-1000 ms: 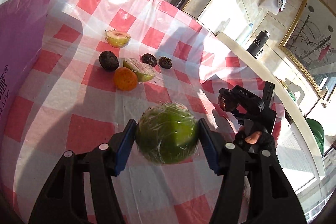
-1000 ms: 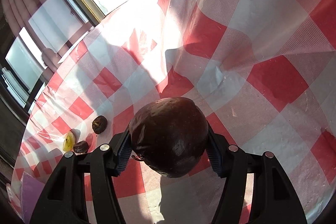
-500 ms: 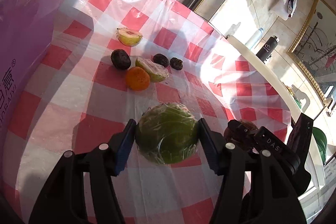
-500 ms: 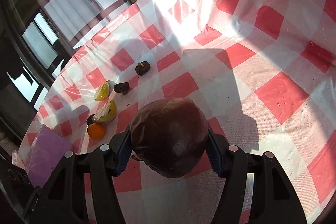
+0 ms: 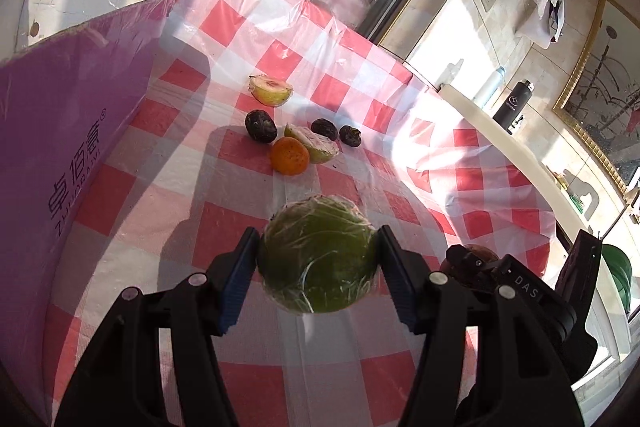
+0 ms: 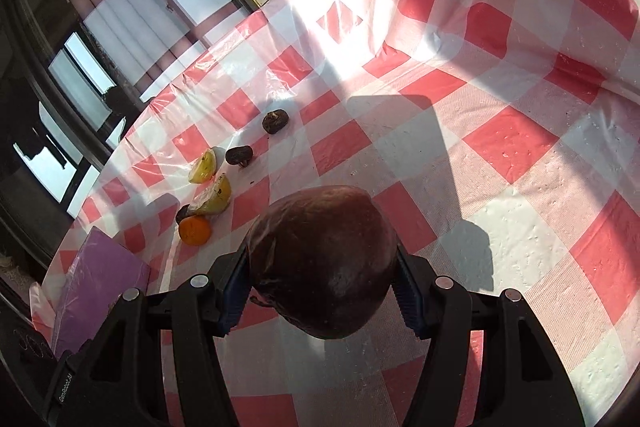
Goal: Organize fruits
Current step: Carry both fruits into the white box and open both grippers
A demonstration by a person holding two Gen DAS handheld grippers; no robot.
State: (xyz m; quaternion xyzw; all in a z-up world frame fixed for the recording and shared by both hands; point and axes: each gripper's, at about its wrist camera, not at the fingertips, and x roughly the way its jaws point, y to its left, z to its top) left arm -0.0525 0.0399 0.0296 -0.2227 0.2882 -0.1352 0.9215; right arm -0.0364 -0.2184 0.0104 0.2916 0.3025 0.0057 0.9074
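Observation:
My left gripper [image 5: 318, 267] is shut on a round green fruit wrapped in clear film [image 5: 316, 255], held above the checked tablecloth. My right gripper [image 6: 322, 275] is shut on a large dark maroon fruit [image 6: 324, 259]; it also shows low at the right of the left wrist view [image 5: 516, 283]. Farther out on the cloth lie an orange [image 5: 289, 155], a wrapped fruit wedge [image 5: 316, 143], a cut fruit half [image 5: 270, 91] and three small dark fruits [image 5: 261, 126]. The same cluster appears at the left of the right wrist view, with the orange [image 6: 195, 230] nearest.
A tall purple carton [image 5: 76, 131] with an open top stands at the left, also seen as a purple box [image 6: 100, 291]. The red-and-white tablecloth [image 5: 224, 227] covers a round table. Beyond its right edge, a white ledge carries a black bottle [image 5: 514, 105].
The right gripper with the maroon fruit swung in toward the fruit cluster and now sits close beside the left gripper. The left gripper drifted a little, bringing the purple carton further into view.

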